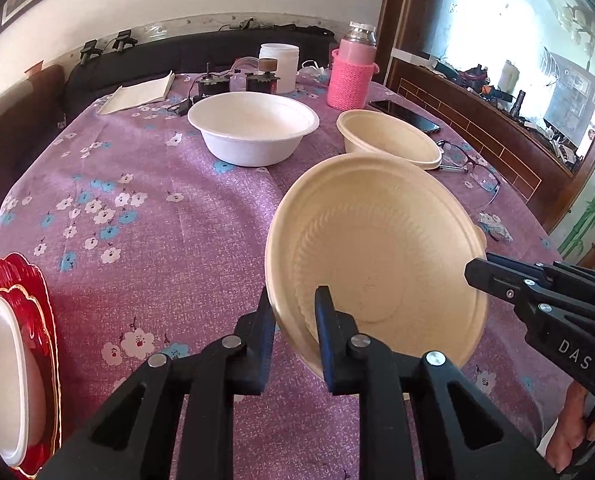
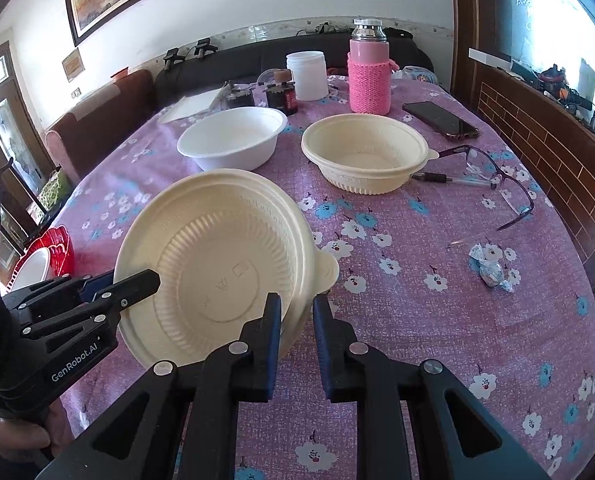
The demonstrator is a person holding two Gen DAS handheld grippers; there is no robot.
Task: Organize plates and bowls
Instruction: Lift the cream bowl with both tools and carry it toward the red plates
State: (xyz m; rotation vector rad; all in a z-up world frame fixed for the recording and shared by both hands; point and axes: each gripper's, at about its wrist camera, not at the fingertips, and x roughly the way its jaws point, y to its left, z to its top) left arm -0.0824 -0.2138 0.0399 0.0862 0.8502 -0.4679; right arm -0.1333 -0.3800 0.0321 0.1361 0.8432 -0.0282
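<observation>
- The cream bowl (image 1: pixel 377 256) is held clear above the purple floral tablecloth (image 1: pixel 149 216), tilted so its ribbed inside faces the cameras.
- The left gripper (image 1: pixel 295 312) has its jaws narrowed onto the bowl's rim at 7 o'clock in the left wrist view, one finger inside and one outside.
- The right gripper (image 2: pixel 295 312) clamps the rim at 5 o'clock in the right wrist view, just below the bowl's small tab.
- A second cream bowl (image 2: pixel 365 156) sits upright on the cloth at 1 o'clock from the held one (right wrist view); a white bowl (image 2: pixel 231 136) stands at 12 o'clock.
- A red plate (image 1: pixel 21 284) with a white dish (image 1: pixel 1 380) on it lies at the table's edge, at 8 o'clock in the left wrist view.
- Glasses (image 2: pixel 493 176) and a phone (image 2: pixel 441 120) lie right of the second bowl.
</observation>
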